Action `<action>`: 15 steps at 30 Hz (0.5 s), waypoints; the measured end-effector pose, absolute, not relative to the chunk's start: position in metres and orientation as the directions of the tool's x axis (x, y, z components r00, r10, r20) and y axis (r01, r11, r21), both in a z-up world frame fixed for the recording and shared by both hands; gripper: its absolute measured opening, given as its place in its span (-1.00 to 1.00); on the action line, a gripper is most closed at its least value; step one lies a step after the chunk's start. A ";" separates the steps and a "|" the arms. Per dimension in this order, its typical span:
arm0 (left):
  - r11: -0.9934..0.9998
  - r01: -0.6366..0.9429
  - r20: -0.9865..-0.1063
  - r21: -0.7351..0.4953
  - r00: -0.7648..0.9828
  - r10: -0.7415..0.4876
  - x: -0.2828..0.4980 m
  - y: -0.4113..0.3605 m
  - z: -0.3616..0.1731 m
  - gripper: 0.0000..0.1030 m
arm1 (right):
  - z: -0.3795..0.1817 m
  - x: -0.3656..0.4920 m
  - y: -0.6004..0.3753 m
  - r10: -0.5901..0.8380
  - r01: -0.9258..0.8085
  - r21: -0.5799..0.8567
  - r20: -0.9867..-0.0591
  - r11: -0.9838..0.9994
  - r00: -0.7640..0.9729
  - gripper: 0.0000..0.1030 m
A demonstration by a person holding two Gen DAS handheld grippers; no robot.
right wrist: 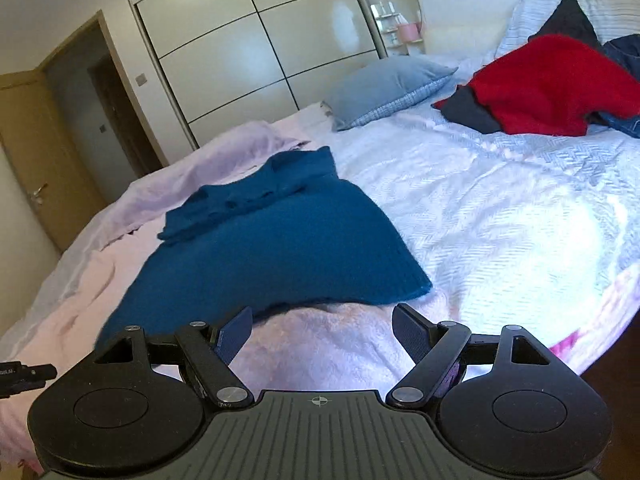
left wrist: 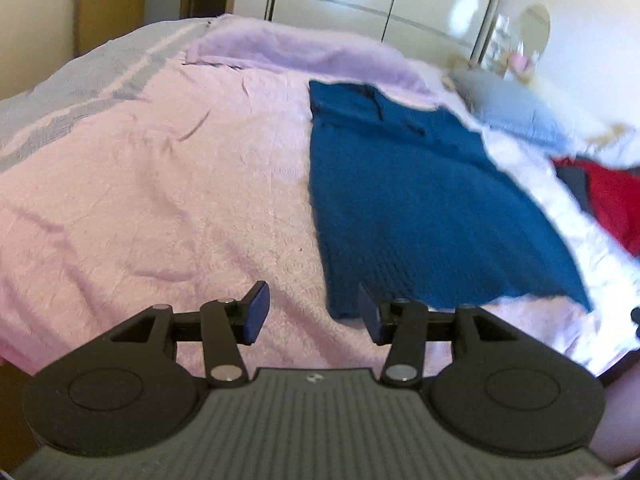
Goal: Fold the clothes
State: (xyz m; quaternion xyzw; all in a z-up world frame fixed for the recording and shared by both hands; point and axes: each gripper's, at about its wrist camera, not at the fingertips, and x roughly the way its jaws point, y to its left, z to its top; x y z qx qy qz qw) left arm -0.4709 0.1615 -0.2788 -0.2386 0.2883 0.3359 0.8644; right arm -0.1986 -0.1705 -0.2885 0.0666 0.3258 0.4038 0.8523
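A teal knitted sweater [left wrist: 420, 208] lies flat on the bed, its hem toward me and its collar at the far end. My left gripper [left wrist: 312, 314] hovers open just before the hem's near left corner, nothing between its pads. In the right wrist view the sweater [right wrist: 272, 240] spreads ahead and to the left. My right gripper [right wrist: 322, 320] stands wide open over the pink blanket [right wrist: 340, 352], just short of the hem's right corner, and holds nothing.
A pile of red and dark clothes [right wrist: 552, 84] sits at the far right of the bed, seen too as the red clothes [left wrist: 608, 200]. A blue-grey pillow [right wrist: 388, 84] lies beyond the sweater. White wardrobe doors [right wrist: 260, 40] and a wooden door [right wrist: 40, 152] stand behind.
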 end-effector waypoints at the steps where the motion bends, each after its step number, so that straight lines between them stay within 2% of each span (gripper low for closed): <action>1: 0.662 -0.710 -0.648 -0.242 0.625 0.434 -0.476 0.160 -0.276 -0.14 | -0.285 -0.201 -0.174 0.747 -0.650 0.394 -0.491 0.649 0.448 0.56; 3: 0.664 -0.699 -0.642 -0.268 0.643 0.418 -0.480 0.162 -0.273 -0.14 | -0.278 -0.204 -0.181 0.771 -0.657 0.426 -0.476 0.622 0.422 0.56; 9: 0.636 -0.683 -0.646 -0.359 0.674 0.359 -0.476 0.178 -0.281 -0.14 | -0.285 -0.175 -0.192 0.801 -0.604 0.541 -0.505 0.585 0.322 0.56; 15: 0.560 -0.701 -0.686 -0.442 0.666 0.293 -0.446 0.215 -0.308 -0.14 | -0.306 -0.113 -0.185 0.778 -0.567 0.555 -0.560 0.608 0.286 0.55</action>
